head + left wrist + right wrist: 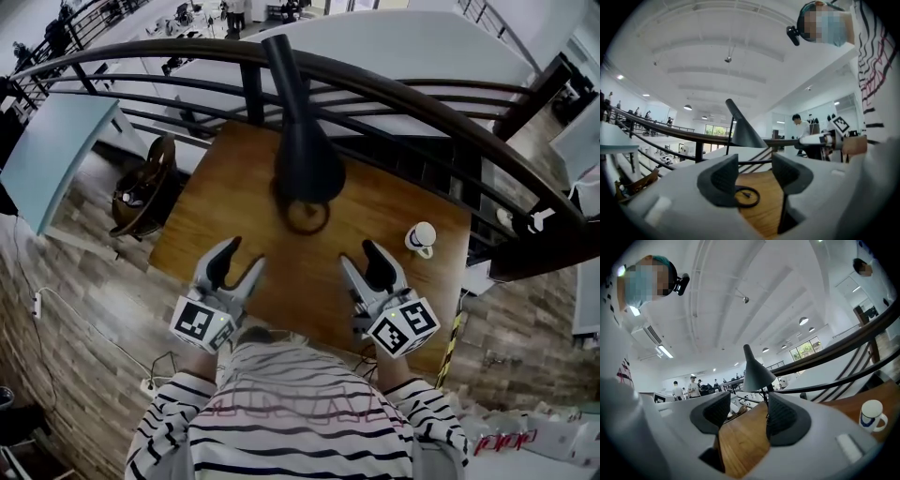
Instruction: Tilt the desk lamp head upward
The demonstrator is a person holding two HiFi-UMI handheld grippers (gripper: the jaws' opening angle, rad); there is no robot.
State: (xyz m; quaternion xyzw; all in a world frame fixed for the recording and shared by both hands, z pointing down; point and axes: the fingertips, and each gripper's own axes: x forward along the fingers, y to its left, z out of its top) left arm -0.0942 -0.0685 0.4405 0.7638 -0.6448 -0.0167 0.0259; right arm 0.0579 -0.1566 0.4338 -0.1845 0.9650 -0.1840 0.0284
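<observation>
Left gripper (pixel 242 258) and right gripper (pixel 359 255) both spread, empty, short of lamp head (pixel 302 155); I'd reach one in, pinch its rim, lift gently.

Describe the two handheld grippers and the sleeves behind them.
Both the left gripper and right gripper have pale grey plastic bodies ending in two tapered jaws lined with dark, textured pads. Each carries a white cube printed with black square markers. No cables show. The person wears a white top with dark stripes on body and sleeves.
</observation>
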